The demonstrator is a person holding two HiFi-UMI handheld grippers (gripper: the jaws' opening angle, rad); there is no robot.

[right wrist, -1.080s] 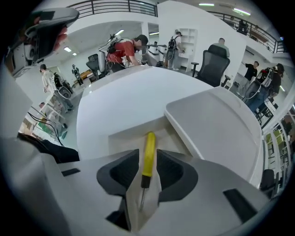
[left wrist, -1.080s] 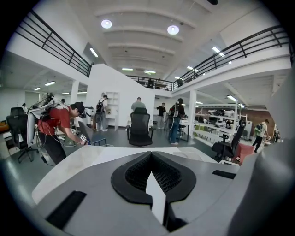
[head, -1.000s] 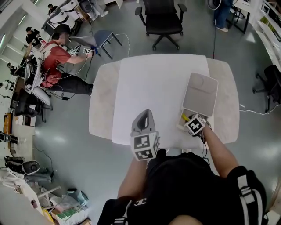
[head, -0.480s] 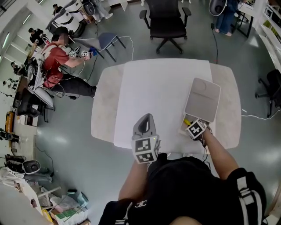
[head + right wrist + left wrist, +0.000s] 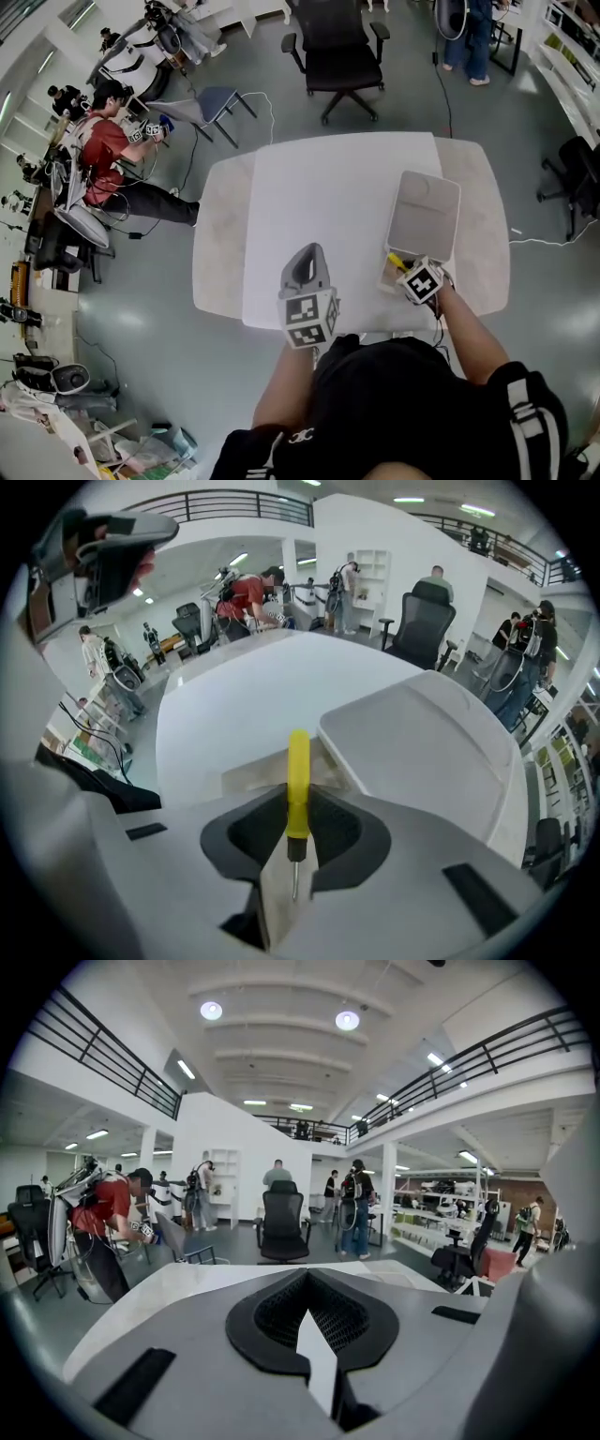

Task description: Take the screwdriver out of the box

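- Screwdriver (image 5: 297, 780): yellow handle clamped in the right gripper (image 5: 298, 810) jaws, at the open box's (image 5: 422, 747) near end.
- Lift straight up, clearing the box wall.
- Left gripper (image 5: 308, 1314) jaws closed, empty, above the tabletop (image 5: 328, 202).

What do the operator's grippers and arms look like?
Left gripper and right gripper: light grey moulded shells, black textured jaw pads, each with a white cube of black square markers. A thin dark cable runs by the right one. Operator wears a black short-sleeved top, white stripes at its right side.
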